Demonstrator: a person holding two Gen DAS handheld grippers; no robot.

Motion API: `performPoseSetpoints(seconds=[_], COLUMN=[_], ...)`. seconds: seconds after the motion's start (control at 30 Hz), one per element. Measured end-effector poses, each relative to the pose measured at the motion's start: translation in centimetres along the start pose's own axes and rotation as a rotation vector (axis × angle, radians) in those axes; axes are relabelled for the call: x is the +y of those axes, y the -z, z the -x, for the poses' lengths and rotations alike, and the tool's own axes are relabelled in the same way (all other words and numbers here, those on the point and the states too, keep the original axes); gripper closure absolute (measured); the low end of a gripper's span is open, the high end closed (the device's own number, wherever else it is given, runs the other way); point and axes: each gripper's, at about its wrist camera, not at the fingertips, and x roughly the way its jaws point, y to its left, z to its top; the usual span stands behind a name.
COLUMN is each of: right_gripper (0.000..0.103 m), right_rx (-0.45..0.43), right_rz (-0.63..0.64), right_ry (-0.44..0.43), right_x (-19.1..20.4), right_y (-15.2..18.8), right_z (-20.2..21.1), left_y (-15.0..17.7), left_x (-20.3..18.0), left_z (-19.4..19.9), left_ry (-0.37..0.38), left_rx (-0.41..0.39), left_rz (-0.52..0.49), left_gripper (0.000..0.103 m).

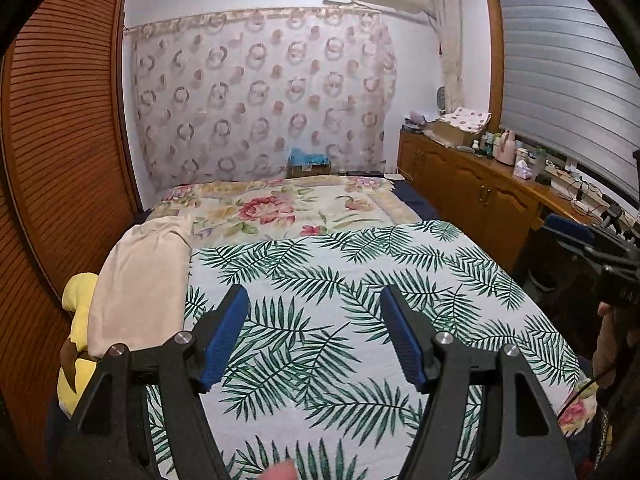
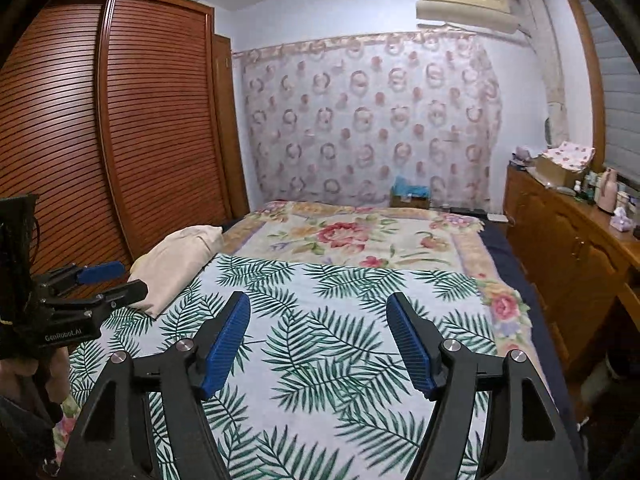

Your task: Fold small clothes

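Beige cloth (image 1: 140, 284), folded flat, is lying at the left edge of the palm-leaf sheet (image 1: 320, 280) that is covering the near part of the bed; in the right wrist view the same cloth (image 2: 176, 268) is sitting at the sheet's far left corner, its far end bunching up a little. Just left of it, at the bed's edge in the left wrist view, a yellow garment (image 1: 78, 312) is showing, partly hidden under the beige piece. Left gripper (image 1: 314, 302) is hovering over the leaf print with its blue pads (image 1: 226, 336) standing wide apart and nothing between them. Right gripper (image 2: 318, 306) is doing likewise, fingers spread wide over bare sheet, gripping nothing. From the right wrist view the left gripper (image 2: 116, 280) is appearing at the left margin, close to the beige cloth; whether it is touching the cloth I cannot tell. Part of a hand (image 2: 24, 372) is showing beneath it. Beyond the leaf sheet a floral blanket (image 1: 288, 208) is covering the far half of the bed. A louvred wooden wardrobe (image 2: 120, 128) is standing along the left, a wooden cabinet (image 1: 472, 188) crowded with bottles along the right, and a patterned curtain (image 1: 260, 96) is hanging on the far wall.
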Motion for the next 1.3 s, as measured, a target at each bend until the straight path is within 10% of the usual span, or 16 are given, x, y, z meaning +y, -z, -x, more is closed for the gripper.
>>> performPoseSetpoints(seconds=[1.3], right_gripper=[0.031], right_rx=[-0.035], right_rz=[-0.060], right_ry=[0.033], right_x=[-0.6], right_y=[1.2], right_z=[0.8], left_y=[-0.3], left_x=[-0.1], left_z=[2.2], left_ry=[-0.020], left_rx=[-0.067], left_rz=[0.040], left_gripper=[0.028])
